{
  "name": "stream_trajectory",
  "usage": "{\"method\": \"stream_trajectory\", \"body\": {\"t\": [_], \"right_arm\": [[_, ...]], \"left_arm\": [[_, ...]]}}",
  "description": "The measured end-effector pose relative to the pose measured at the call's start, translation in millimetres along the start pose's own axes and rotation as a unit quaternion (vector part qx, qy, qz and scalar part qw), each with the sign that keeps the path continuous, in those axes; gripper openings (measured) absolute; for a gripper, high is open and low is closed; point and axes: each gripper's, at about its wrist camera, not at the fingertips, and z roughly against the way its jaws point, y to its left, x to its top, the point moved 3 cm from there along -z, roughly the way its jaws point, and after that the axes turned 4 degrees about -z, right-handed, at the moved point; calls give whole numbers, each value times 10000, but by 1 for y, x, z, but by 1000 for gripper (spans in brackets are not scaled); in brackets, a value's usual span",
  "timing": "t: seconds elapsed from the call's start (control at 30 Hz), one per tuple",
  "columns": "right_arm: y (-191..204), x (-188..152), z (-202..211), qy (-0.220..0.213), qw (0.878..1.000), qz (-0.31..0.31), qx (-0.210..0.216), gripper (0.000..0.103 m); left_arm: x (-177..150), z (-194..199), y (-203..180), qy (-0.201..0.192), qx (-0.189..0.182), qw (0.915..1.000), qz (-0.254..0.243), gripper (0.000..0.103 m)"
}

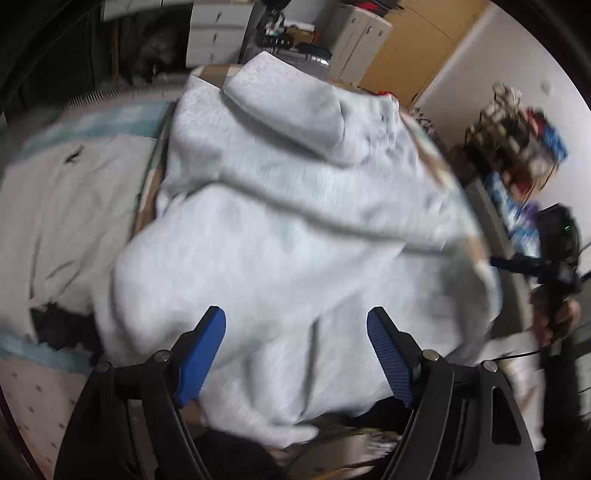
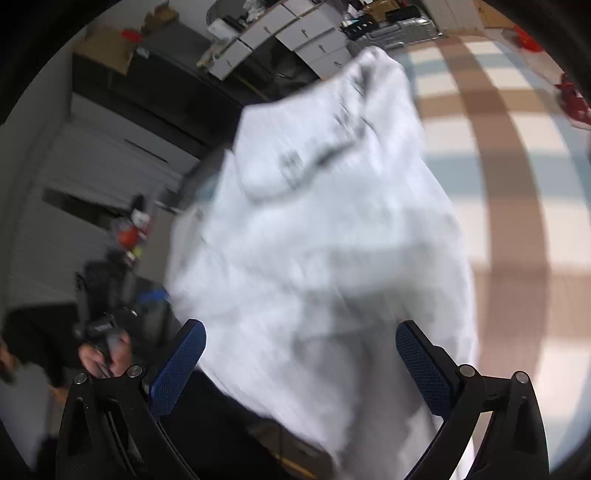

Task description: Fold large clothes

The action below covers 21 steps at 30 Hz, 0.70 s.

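Note:
A large light grey hoodie lies spread on the table, its hood at the far end. In the left wrist view my left gripper hovers over the hoodie's near part, its blue pads wide apart and pinching no cloth. The right wrist view, which is blurred, shows the same hoodie on the checked tablecloth. My right gripper is open above its near edge with nothing gripped. A hand holding the other black tool shows at the right edge of the left view.
A beige garment and a dark one lie left of the hoodie. White drawers, cardboard boxes and a cluttered rack stand beyond the table. A red object sits at the tablecloth's far right.

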Motion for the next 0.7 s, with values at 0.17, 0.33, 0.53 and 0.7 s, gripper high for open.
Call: {"method": "stream_trajectory", "body": {"t": [0.17,0.33,0.53,0.7], "right_arm": [[-60,-58,35,-528,9948,-873,7,103],[-88,-63,52,-722,9849,-1548,287,103],[-42,22,41,-872,9867,-1133,780,103],[-20,167,-11,-772,9820,-1338,1089,103]], "left_arm": [[-35,-9,4,68,-20,9999,156,75],[-23,4,10,-1,-224,9991,358,75],[79,12,-1,-295,-470,9985,1,75],[201,-33,11,-175,-599,9979,184,75]]}}
